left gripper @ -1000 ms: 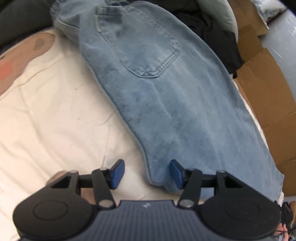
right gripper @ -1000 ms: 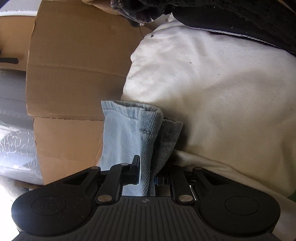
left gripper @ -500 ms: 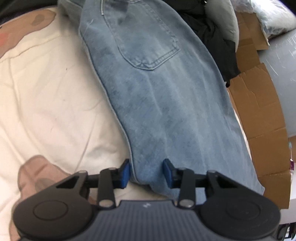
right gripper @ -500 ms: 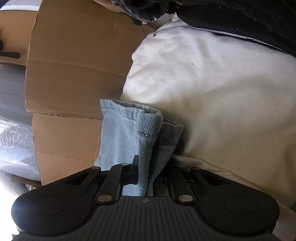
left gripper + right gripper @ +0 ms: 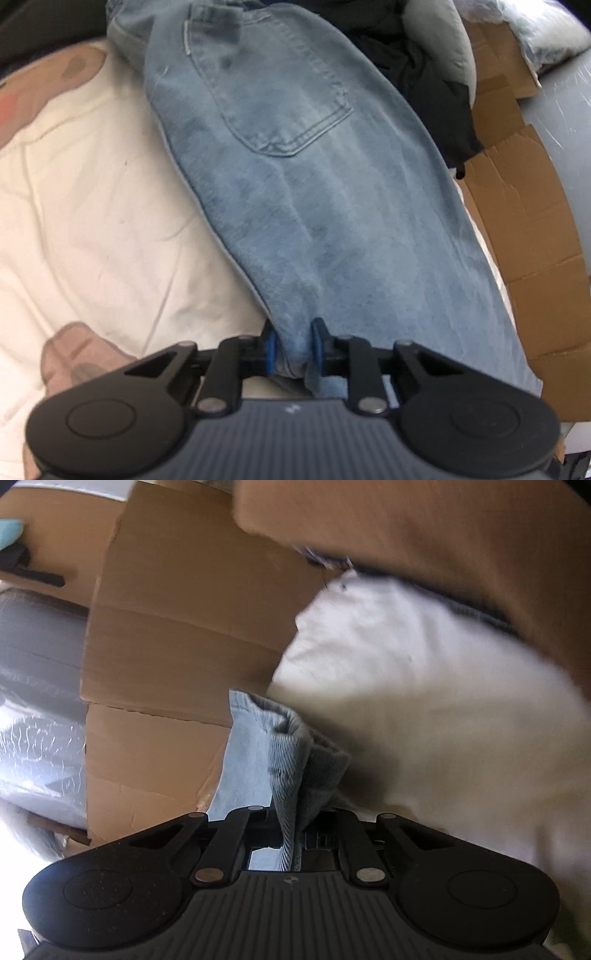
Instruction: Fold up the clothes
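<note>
Light blue jeans point(image 5: 314, 203) lie lengthwise on a white sheet point(image 5: 92, 221), back pocket facing up and waistband at the far end. My left gripper point(image 5: 293, 343) is at their near edge. Its jaws are closing, and the blue pads point(image 5: 270, 347) pinch a fold of denim between them. In the right wrist view, my right gripper point(image 5: 291, 819) is shut on a bunched hem of the jeans point(image 5: 280, 753). The hem stands up out of the jaws, beside the white sheet point(image 5: 424, 701).
Flattened cardboard point(image 5: 535, 258) lines the right side of the bed and fills the background point(image 5: 177, 627) of the right wrist view. Dark clothes point(image 5: 424, 74) and a grey pillow point(image 5: 458, 55) lie beyond the jeans. A blurred brown mass point(image 5: 443, 535) crosses the upper right.
The left jaws have drawn in from wide apart onto the jeans' near edge. The right gripper has risen and rolled with the hem, and a blurred brown shape now covers the dark clothes.
</note>
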`<state>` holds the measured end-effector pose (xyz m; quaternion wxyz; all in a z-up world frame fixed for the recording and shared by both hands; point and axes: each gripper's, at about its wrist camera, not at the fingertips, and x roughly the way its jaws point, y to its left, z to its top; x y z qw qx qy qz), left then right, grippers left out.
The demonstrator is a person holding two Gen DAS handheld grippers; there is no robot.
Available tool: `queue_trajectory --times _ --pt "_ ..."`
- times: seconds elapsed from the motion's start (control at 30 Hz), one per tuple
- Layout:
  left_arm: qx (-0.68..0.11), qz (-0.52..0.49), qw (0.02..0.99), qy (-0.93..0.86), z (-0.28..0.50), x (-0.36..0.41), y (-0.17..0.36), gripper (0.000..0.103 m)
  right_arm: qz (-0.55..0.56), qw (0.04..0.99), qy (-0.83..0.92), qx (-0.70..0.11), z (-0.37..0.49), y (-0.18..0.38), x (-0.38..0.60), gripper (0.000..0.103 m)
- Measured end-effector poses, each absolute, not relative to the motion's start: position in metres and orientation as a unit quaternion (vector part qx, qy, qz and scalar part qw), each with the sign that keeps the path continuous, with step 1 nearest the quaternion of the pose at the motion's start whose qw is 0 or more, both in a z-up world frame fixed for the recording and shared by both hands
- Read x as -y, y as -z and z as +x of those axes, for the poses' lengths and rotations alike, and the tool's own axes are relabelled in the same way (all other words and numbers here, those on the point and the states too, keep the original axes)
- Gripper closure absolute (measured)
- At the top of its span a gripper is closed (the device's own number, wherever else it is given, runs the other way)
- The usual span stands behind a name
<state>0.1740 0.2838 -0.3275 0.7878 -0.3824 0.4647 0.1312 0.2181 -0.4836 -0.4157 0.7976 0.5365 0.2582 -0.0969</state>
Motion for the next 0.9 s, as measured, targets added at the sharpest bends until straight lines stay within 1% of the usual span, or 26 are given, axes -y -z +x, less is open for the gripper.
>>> queue_trajectory --times 0.2,0.5,0.9 --pt "-0.467 -0.367 0.793 -0.131 0.175 -0.282 0.311 0.084 0.522 0.807 0.093 -0.259 0.211 0.393 0.482 0.098" --pt "-0.494 -0.326 0.796 -0.125 0.183 -0.285 0.268 0.086 0.510 0.814 0.085 -0.265 0.189 0.351 0.481 0.098" --pt "-0.530 -0.273 0.797 -0.101 0.162 -0.279 0.228 0.086 0.474 0.831 0.087 -0.276 0.101 0.286 0.484 0.098"
